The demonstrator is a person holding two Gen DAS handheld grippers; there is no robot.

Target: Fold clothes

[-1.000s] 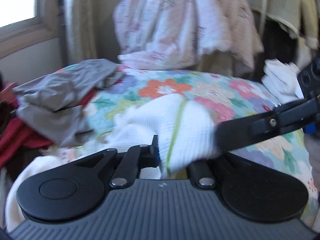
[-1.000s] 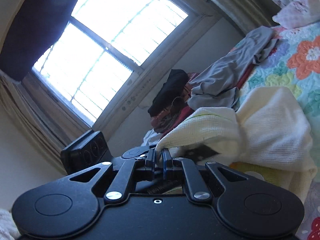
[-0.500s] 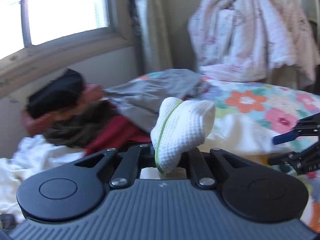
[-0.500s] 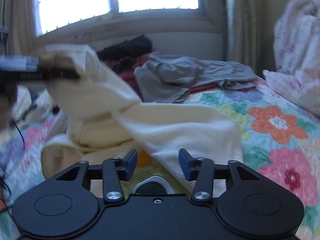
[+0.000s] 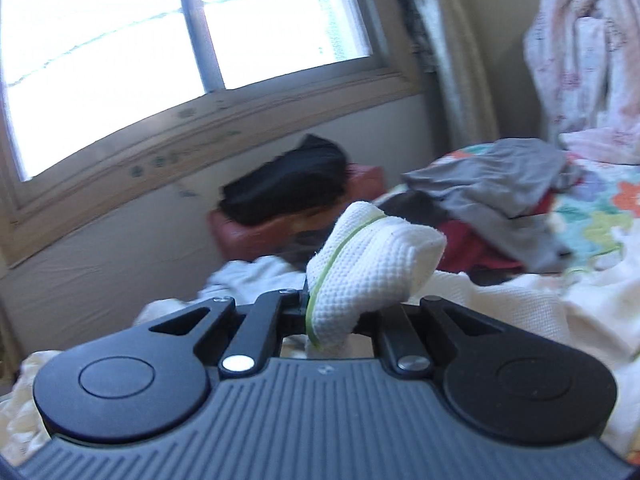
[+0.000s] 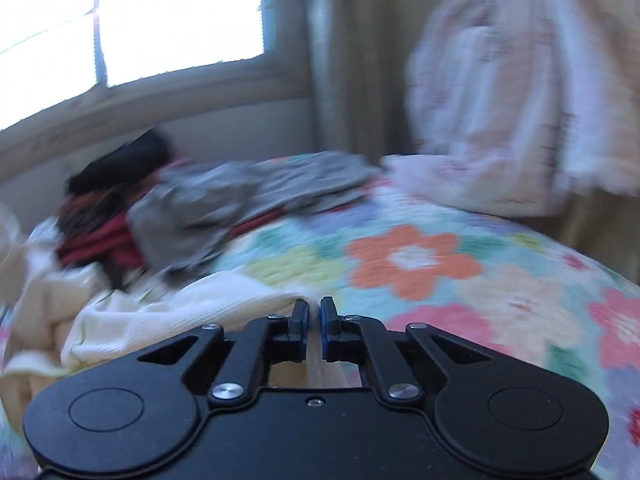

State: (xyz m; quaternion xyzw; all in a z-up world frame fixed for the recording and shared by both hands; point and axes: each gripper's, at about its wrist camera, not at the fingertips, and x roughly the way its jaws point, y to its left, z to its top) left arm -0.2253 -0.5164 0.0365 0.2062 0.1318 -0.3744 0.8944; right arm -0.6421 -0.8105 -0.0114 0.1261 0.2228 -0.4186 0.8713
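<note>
Left wrist view
Left gripper (image 5: 320, 312): its fingers were clamped tight on a bunched fold of the white waffle-weave cloth (image 5: 372, 264), which carried a thin green stripe and stuck up and to the right above them.
Rest of the cloth: it trailed down and to the right onto the bed, over the floral quilt (image 5: 600, 216).
Behind it: a grey garment (image 5: 492, 184) lay on a red one (image 5: 476, 248), with a black garment (image 5: 288, 184) further left under the window (image 5: 160, 40).
Far right: a pale pink patterned cloth (image 5: 588, 60) hung in a heap.

Right wrist view (blurred)
Right gripper (image 6: 314, 312): its fingers stood closed with only a thin slit between them, at the edge of the cream cloth (image 6: 192, 304); whether a fold was caught in them could not be told.
Cream cloth: it lay rumpled on the quilt (image 6: 440, 272) to the left of the fingers.
Pile: grey garment (image 6: 248, 196) over red (image 6: 100, 244), at the left of the bed.
</note>
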